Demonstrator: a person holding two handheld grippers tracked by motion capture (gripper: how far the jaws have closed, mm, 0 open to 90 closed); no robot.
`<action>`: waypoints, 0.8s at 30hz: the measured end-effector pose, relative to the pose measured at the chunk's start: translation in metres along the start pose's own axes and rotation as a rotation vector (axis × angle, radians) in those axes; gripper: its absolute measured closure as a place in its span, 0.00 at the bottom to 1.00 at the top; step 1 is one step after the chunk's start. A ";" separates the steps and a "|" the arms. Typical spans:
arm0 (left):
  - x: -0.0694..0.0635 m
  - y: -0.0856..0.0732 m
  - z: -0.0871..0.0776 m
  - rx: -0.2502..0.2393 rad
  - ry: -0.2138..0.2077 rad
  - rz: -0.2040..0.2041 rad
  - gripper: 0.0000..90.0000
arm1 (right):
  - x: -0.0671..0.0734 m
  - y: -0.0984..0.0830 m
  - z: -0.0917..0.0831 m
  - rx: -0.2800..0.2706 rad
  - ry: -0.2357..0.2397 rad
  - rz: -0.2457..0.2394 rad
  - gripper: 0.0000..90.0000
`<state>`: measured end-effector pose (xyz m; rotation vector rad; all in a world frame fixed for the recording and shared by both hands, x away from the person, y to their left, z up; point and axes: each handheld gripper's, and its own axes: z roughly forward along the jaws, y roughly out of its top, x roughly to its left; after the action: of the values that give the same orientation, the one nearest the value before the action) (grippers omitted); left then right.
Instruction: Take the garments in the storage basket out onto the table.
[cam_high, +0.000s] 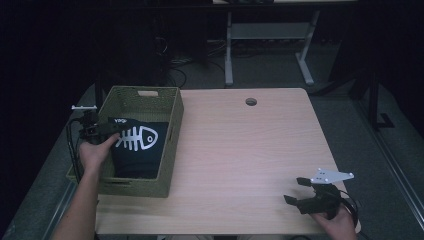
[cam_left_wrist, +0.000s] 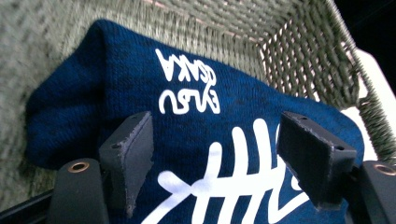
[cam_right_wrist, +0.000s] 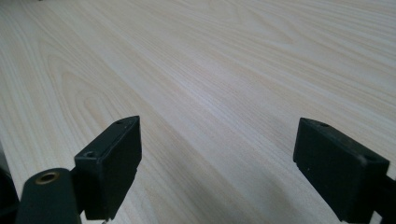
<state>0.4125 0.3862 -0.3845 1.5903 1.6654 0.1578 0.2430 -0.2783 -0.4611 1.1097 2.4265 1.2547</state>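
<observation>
A dark blue knitted cloth (cam_high: 138, 146) with a white fish-skeleton print and white lettering lies in an olive woven basket (cam_high: 141, 90) at the table's left side. My left gripper (cam_high: 114, 129) reaches in over the basket's left rim and hovers just above the cloth's upper left part. In the left gripper view the cloth (cam_left_wrist: 187, 112) lies beneath the left gripper (cam_left_wrist: 215, 120), whose jaws stand wide apart with nothing pinched between them, and the basket wall (cam_left_wrist: 303, 56) rises behind. My right gripper (cam_high: 296, 190) rests open near the table's front right corner, its jaws over bare wood (cam_right_wrist: 210, 70).
The light wooden table (cam_high: 240, 150) has a round cable hole (cam_high: 251, 101) near its far edge. Beyond the table the floor is dark, with desk legs (cam_high: 228, 55) and cables. The basket takes up the table's left edge.
</observation>
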 end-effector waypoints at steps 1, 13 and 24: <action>-0.001 0.000 0.002 0.011 0.007 0.000 0.31 | 0.000 0.000 0.000 -0.001 0.001 -0.001 0.17; -0.005 0.001 0.021 0.117 0.095 0.012 0.55 | 0.001 0.001 -0.001 -0.003 0.005 -0.006 0.17; -0.002 0.000 0.032 0.177 0.127 0.012 0.95 | 0.001 0.002 -0.002 -0.010 0.004 -0.006 0.17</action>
<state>0.4320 0.3707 -0.4052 1.7531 1.8100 0.1222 0.2424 -0.2783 -0.4583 1.0970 2.4225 1.2663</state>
